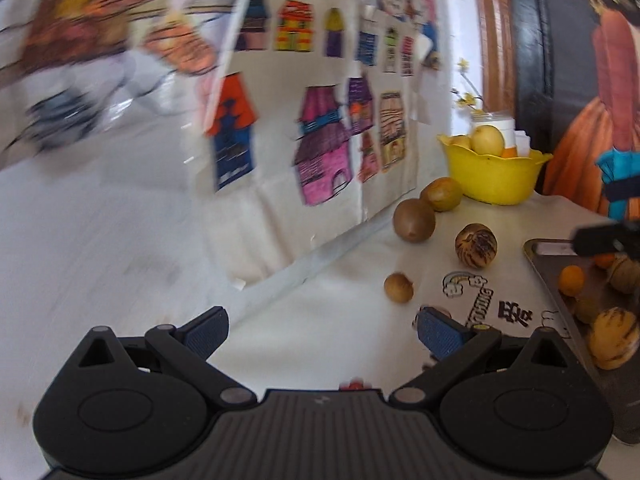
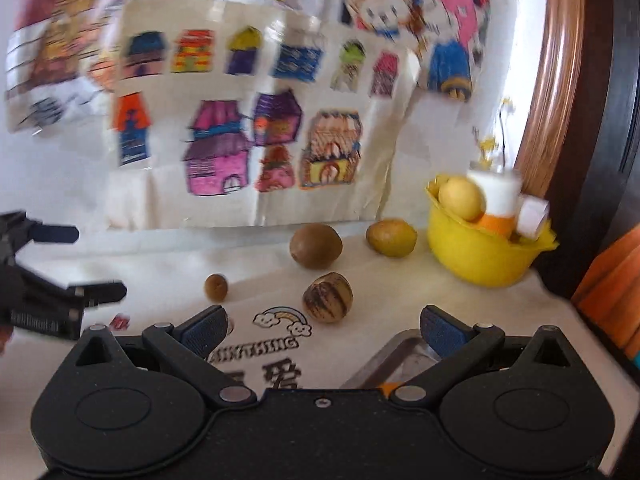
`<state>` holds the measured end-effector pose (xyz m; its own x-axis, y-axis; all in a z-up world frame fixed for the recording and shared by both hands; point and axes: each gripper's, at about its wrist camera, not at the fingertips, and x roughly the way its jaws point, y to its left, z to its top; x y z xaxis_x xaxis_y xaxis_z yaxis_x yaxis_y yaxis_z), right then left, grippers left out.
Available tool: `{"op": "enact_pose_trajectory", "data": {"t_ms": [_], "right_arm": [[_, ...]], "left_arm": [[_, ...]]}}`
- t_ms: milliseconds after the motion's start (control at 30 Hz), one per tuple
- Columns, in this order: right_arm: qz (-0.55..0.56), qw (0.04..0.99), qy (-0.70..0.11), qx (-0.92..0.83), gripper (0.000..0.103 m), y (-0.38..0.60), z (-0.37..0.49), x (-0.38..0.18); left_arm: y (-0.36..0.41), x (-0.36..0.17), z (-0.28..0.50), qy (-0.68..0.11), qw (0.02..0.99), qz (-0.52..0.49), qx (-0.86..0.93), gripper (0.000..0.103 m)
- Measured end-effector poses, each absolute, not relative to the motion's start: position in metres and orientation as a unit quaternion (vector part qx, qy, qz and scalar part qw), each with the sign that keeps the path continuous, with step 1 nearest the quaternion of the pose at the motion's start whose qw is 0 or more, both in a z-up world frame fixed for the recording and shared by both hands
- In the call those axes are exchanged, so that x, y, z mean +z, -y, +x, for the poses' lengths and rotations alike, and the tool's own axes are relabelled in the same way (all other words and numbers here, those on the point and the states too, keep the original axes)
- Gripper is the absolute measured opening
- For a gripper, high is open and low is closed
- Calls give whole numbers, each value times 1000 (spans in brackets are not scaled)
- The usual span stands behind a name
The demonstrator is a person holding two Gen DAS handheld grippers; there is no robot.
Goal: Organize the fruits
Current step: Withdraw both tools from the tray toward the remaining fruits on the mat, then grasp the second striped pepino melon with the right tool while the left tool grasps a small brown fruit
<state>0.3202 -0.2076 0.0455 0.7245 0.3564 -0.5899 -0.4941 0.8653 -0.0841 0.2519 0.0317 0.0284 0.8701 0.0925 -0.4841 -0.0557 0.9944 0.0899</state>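
Note:
My left gripper (image 1: 324,334) hangs open and empty over the white cloth. Beyond its right finger lie a small brown fruit (image 1: 398,287), a striped fruit (image 1: 476,246), a kiwi (image 1: 414,221) and a yellow-green fruit (image 1: 441,194). A metal tray (image 1: 538,254) at the right holds an orange (image 1: 571,280), a striped yellow fruit (image 1: 614,338) and others. My right gripper (image 2: 324,330) is open too, with nothing between its fingers, above the tray corner (image 2: 384,364). Ahead of it are the striped fruit (image 2: 328,297), small brown fruit (image 2: 216,287), kiwi (image 2: 316,246) and yellow-green fruit (image 2: 391,237).
A yellow bowl (image 1: 494,178) at the back right holds a pear (image 1: 487,140) and small containers. A wall of coloured house drawings (image 2: 240,140) closes the back. The left gripper (image 2: 102,263) shows at the left edge of the right wrist view. Dark furniture (image 1: 532,60) stands at the right.

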Motion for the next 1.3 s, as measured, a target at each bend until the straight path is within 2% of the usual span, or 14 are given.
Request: {"op": "enact_pose_trajectory", "data": {"t_ms": [433,567,867,1033,1300], "right_arm": [[-16,879,-420,225,101,192,425,-21],[-23,875,-425,230,95,182,435,-27],[-37,867,-434,242,80,171,446,-31],[-39,862,-442,246,69,168,450,-33],[-41,858,-452,240,65,167,453,-35]], "left_arm": [[-3,0,316,-271,954,119,-36,103],[-2,-3,327,-274,953,126,-39,101],[-5,-2,349,-296,949,81,-64,88],[-4,-3,355,-304,947,75,-67,75],[-9,-9,362,-326,942,46,-64,65]]}}
